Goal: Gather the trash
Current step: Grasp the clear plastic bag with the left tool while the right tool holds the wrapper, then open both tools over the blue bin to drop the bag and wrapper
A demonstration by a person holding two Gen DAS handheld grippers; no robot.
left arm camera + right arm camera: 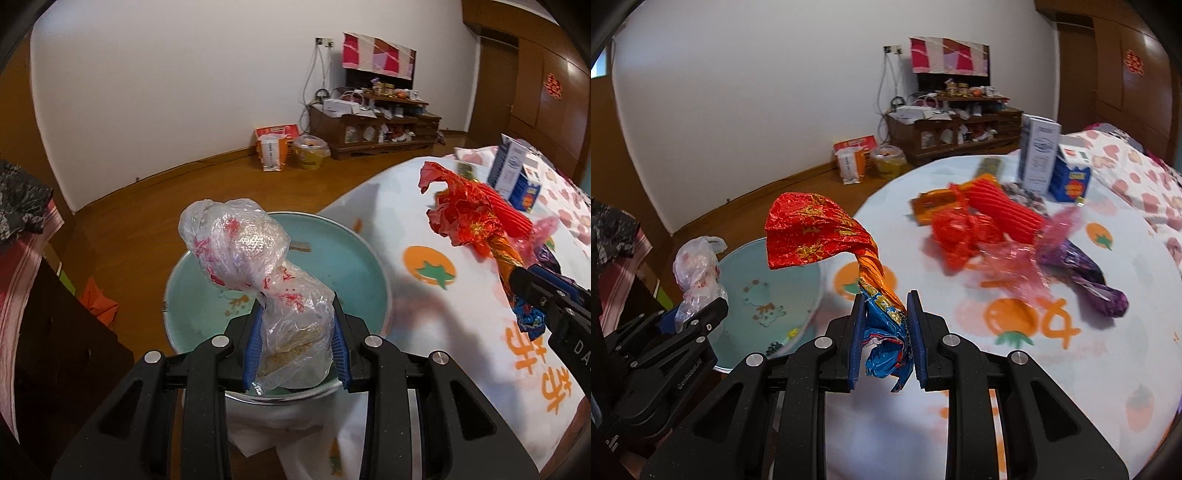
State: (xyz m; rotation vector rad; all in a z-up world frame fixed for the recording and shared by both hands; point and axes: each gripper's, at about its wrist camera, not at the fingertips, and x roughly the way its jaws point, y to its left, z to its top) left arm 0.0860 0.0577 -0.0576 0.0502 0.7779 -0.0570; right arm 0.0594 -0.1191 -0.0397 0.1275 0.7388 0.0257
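Observation:
My left gripper [297, 306] is shut on a clear plastic bag [255, 266] with red print and food scraps, held above a light green basin [365, 266]. The bag also shows in the right wrist view [696, 273], over the basin [798, 295]. My right gripper [886, 306] is shut on a twisted red, orange and blue foil wrapper [816, 232], held above the table's left edge beside the basin. It shows in the left wrist view [476, 221] too. More trash lies on the table: red wrappers [967, 229], a pink wrapper [1015, 258], a purple wrapper [1086, 269].
The round table [1071, 369] has a white cloth with orange fruit print. Blue and white cartons [1049, 162] stand at its far side. A wooden cabinet [953, 125] and orange bags [851, 158] stand by the far wall. A dark cabinet [44, 332] is at the left.

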